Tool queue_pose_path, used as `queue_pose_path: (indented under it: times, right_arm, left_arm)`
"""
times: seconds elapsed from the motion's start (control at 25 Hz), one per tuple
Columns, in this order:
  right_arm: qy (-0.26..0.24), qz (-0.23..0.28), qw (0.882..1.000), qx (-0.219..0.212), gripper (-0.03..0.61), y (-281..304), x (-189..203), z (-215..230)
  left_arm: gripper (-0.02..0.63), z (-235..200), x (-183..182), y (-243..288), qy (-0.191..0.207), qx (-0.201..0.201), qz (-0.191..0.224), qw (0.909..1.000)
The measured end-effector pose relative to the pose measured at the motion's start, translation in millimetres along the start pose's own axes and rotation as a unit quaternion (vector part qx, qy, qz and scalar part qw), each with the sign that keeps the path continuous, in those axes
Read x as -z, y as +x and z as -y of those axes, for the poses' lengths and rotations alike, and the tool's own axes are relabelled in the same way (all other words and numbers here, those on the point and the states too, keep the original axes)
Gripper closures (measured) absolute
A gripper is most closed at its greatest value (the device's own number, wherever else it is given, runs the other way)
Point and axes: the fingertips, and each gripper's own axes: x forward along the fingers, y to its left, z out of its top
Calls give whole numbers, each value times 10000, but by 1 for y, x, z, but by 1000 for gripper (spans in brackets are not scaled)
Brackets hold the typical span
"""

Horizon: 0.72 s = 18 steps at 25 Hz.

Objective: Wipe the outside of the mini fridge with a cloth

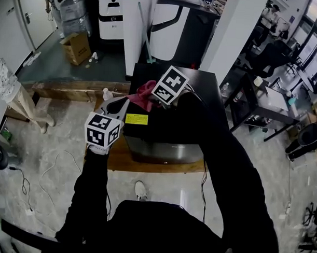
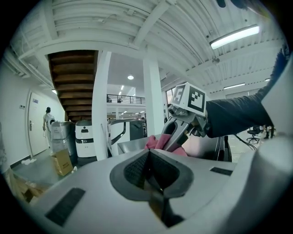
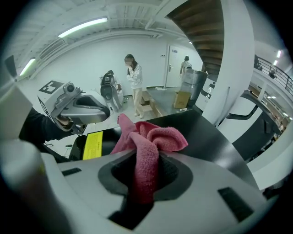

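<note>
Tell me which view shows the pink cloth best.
Right gripper view: the cloth fills centre frame, pinched by the right gripper above the mini fridge. Head view shows only a pink patch beside that gripper; left gripper view, a sliver behind it.

Your right claw [image 3: 145, 157] is over the top of the mini fridge [image 1: 204, 86], with the cloth [image 3: 151, 137] between its jaws and bunched just ahead. To its left lies the label [image 3: 94, 145], and beyond that your left claw [image 1: 117, 107], at the fridge's left edge.
</note>
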Motion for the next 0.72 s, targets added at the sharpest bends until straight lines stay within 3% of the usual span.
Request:
queue_pose_path:
  times: [0.48, 0.56, 0.72]
  right_arm:
    - [-225, -99, 9981, -561, 491, -41, 50, -116]
    - [-216, 65, 9983, -544, 488, -52, 53, -125]
    - [-117, 857, 9960, -232, 483, -97, 54, -128]
  left_arm:
    - [607, 86, 4, -80, 51, -285, -47, 9996]
    - [607, 100, -1, -90, 63, -305, -1, 9995]
    - [607, 129, -17, -101, 123, -307, 157, 9993]
